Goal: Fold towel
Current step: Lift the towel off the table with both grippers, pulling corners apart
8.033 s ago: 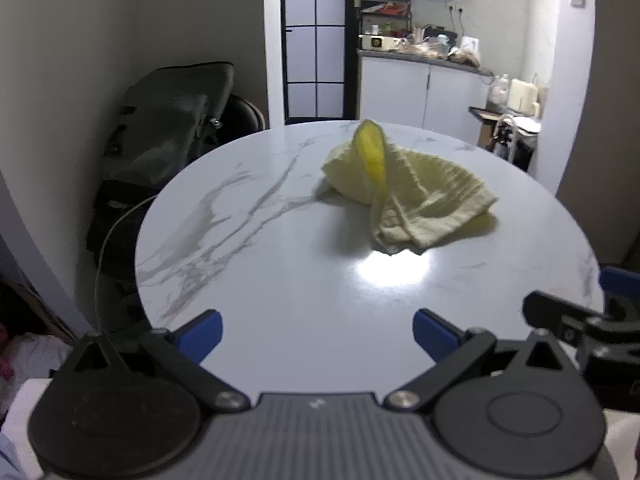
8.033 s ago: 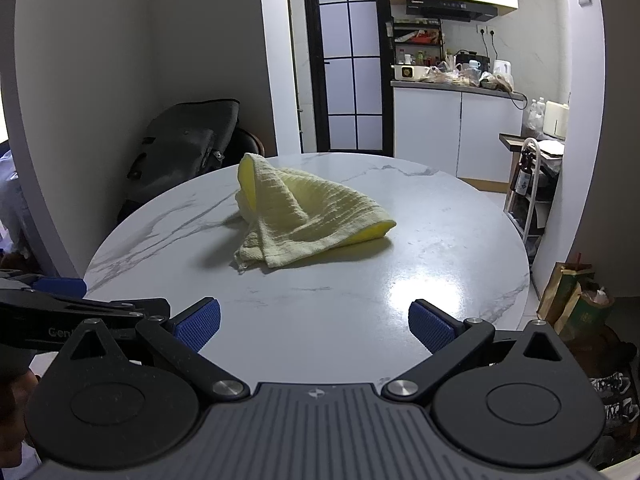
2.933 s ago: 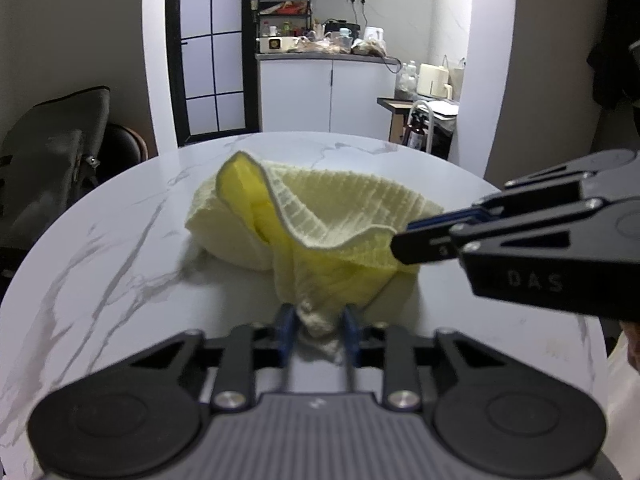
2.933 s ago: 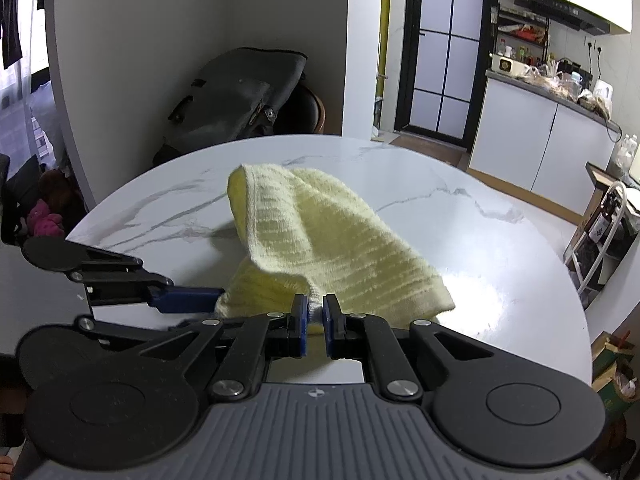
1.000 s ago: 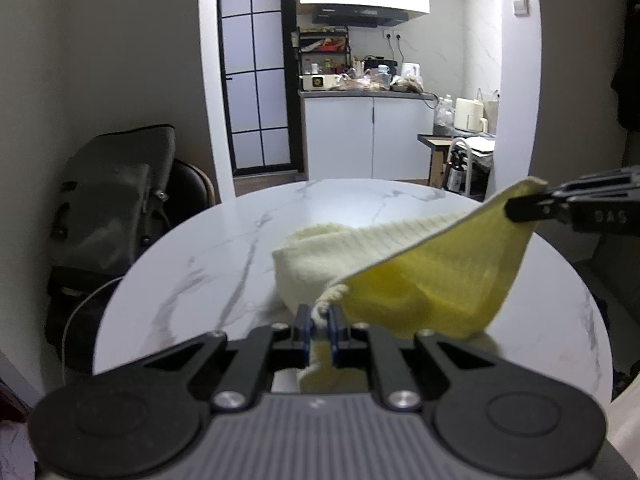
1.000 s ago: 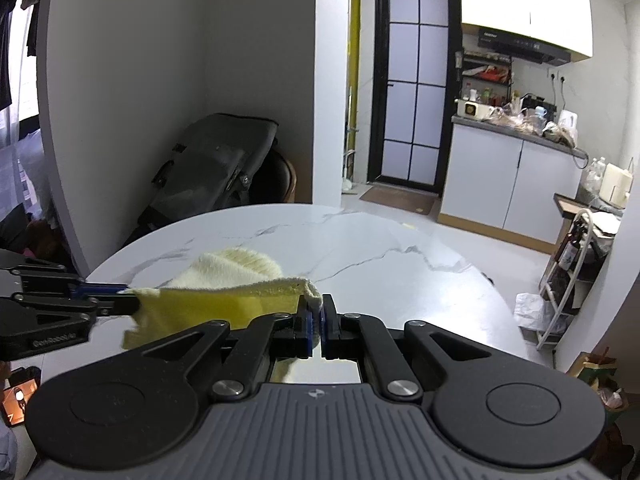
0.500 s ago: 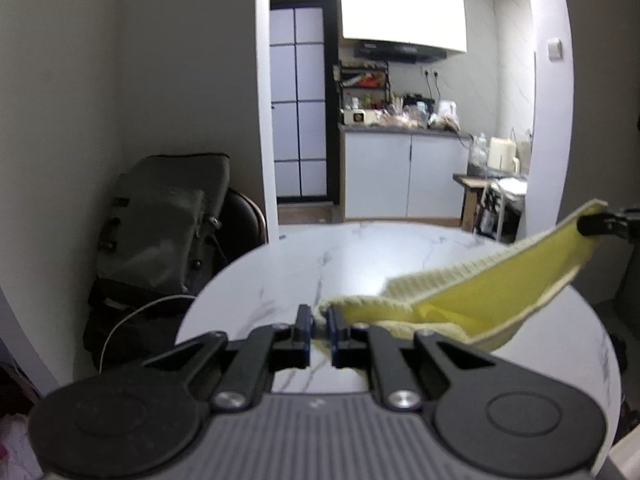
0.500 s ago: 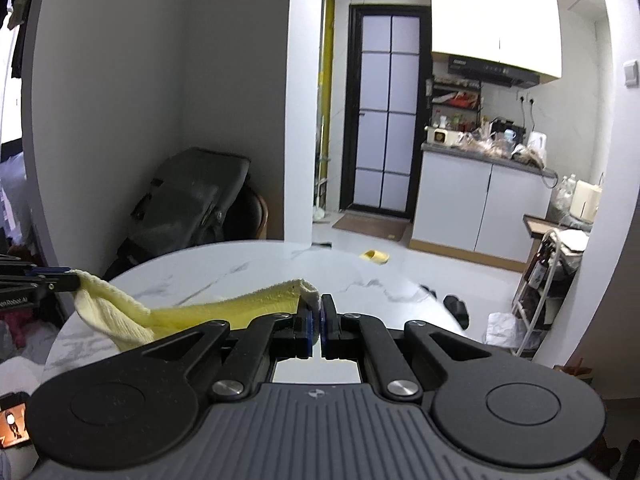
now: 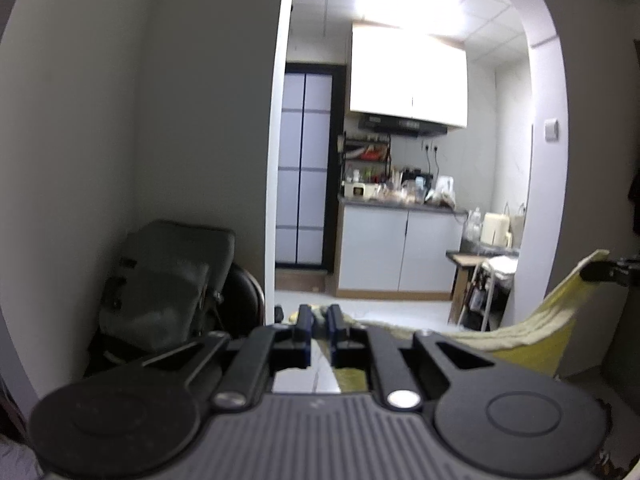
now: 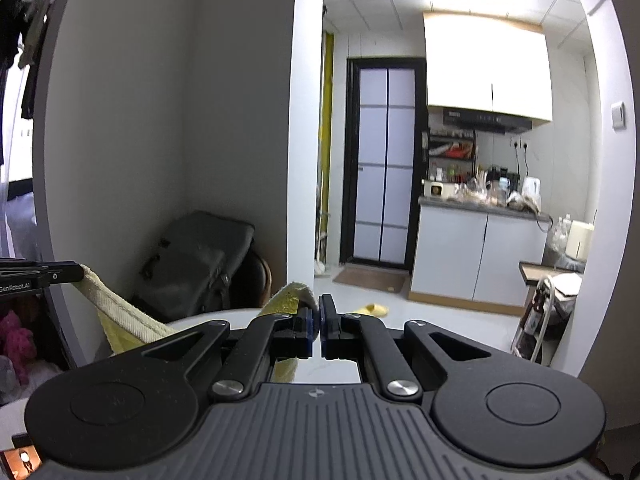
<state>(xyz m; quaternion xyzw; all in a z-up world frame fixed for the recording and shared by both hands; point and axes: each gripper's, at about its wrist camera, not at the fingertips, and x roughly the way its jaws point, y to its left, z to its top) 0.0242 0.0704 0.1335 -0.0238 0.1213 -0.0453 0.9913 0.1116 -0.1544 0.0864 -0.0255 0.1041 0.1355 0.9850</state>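
Towel (image 9: 532, 334) is up in the air, pale yellow waffle weave, stretched and sagging between both tools. Left tool (image 9: 318, 322) has its blue pads pinched shut on one corner at 6 o'clock in its own view, and the cloth runs off to 3 o'clock where the right tool (image 10: 319, 322) is clamped on the other corner. From the right wrist, the cloth trails off to 9 o'clock. White worktop (image 10: 224, 316) edge peeks just under it. Dark bag (image 10: 196, 260) sits by the wall behind.
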